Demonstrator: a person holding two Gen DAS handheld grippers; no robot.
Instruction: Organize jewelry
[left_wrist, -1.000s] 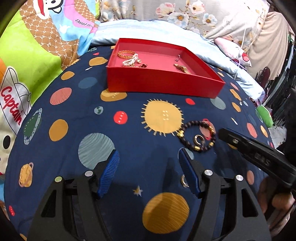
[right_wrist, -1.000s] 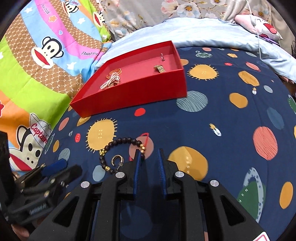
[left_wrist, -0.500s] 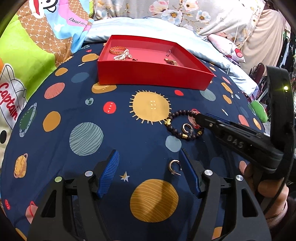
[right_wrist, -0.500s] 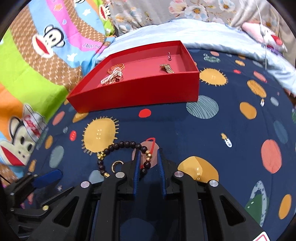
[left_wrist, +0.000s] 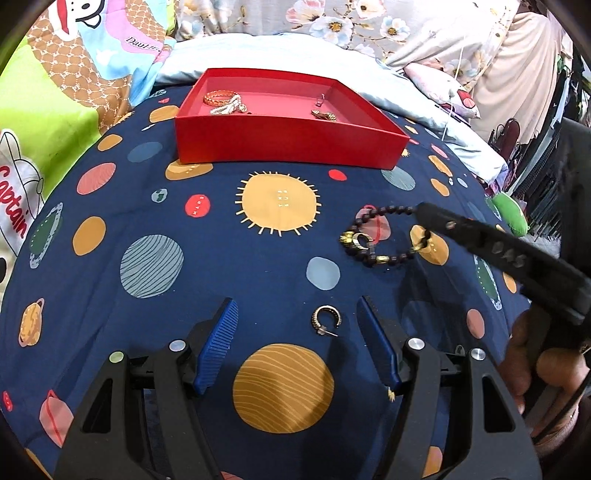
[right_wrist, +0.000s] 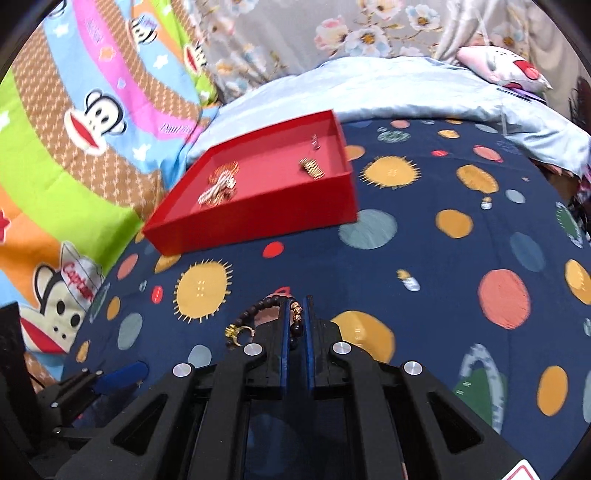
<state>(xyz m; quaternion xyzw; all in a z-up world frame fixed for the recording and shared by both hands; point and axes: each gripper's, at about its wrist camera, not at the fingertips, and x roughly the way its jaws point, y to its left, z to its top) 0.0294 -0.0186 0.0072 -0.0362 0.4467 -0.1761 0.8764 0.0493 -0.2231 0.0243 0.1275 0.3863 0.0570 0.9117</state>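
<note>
Two grippers over a navy planet-print bedspread (left_wrist: 155, 229). Right gripper (right_wrist: 297, 314), lower centre of its view, clamped on the dark beaded bracelet (right_wrist: 295, 325), likely for lifting into the red tray (left_wrist: 288, 144) at upper centre. Bracelet: dark round beads with gold spacers, looped around a small gold ring (left_wrist: 360, 240). Left gripper (left_wrist: 295, 332), jaws apart and empty, poised around a gold hoop earring (left_wrist: 325, 320) lying flat, probably next in line.
</note>
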